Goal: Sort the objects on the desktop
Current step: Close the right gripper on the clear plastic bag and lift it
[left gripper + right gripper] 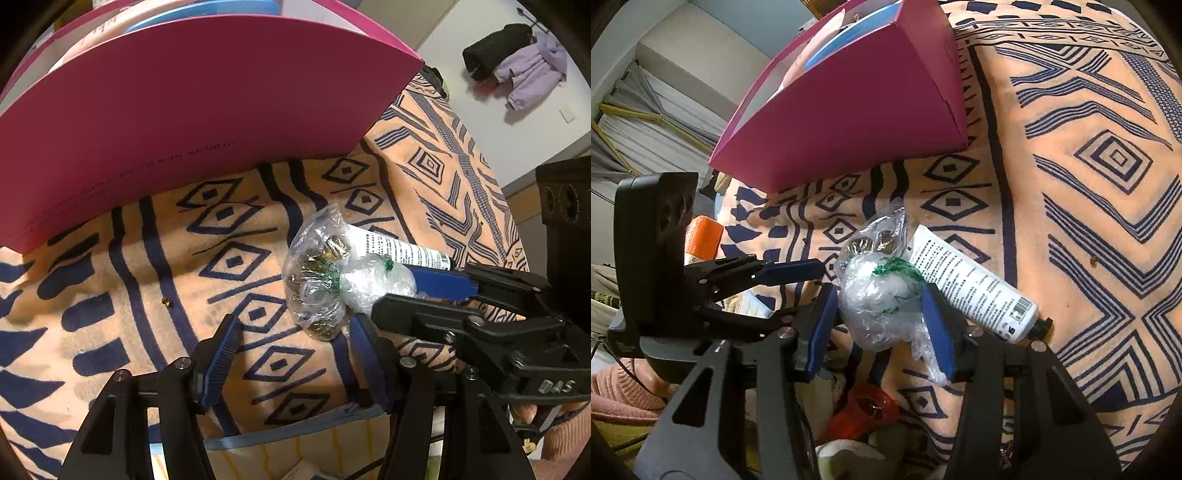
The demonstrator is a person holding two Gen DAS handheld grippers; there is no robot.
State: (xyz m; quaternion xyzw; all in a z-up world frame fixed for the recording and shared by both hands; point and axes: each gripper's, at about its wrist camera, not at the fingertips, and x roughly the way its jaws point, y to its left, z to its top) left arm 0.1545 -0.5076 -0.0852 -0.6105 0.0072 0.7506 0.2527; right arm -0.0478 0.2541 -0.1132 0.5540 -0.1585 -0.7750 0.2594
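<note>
Bag contents are being blurred by crinkled plastic | pink box is being cut off at top | clear bag is being clamped between right tongs on patterned cloth, touching white tube | left tongs are being held apart, empty, just beside bag

A peach cloth with navy diamonds and stripes covers the surface. On the white wall behind hang a black garment and a lilac one, touching, with a small pale plate on the wall just below them. In the right wrist view, grey drapes and yellow-edged frames fill the upper left — too blurred to tell more. A pink knitted sleeve shows at the lower left edge.
</note>
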